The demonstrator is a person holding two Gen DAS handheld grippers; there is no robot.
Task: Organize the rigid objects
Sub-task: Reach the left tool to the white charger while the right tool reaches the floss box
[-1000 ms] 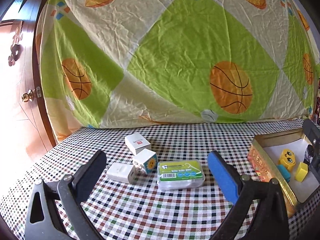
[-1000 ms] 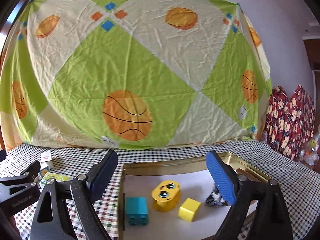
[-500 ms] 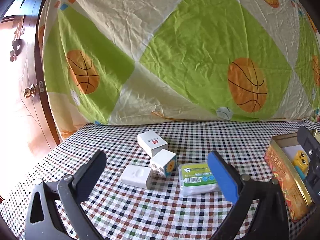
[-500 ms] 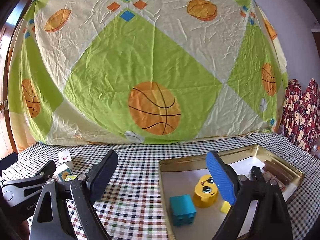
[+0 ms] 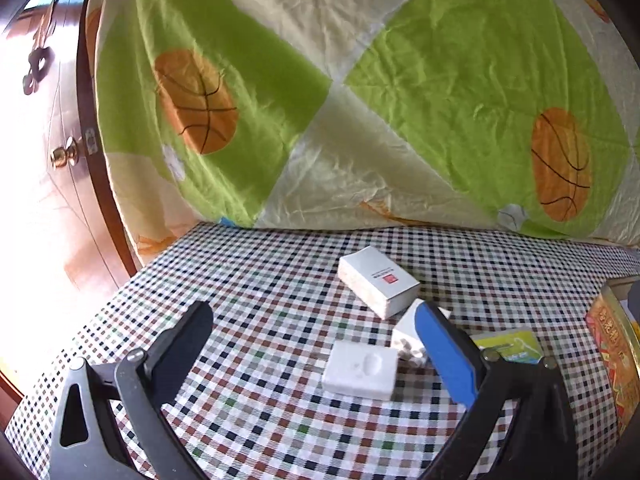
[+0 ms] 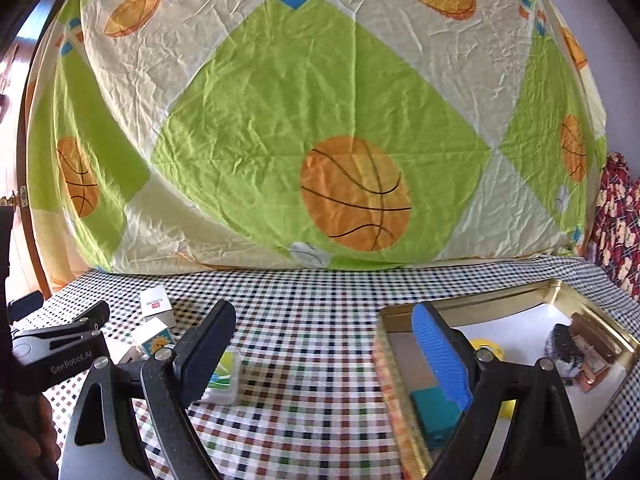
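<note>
Left gripper (image 5: 312, 344) open, blue finger (image 5: 444, 356) hides pt of white cube (image 5: 406, 338)

A basketball-print sheet (image 6: 320, 140) hangs behind the checkered tablecloth (image 6: 320, 312); a sunlit wooden door (image 5: 48, 184) stands left

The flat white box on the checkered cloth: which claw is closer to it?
Left. The flat white box lies between the left claw's open fingers. The right claw hangs off to the side, by the gold tin.
</note>
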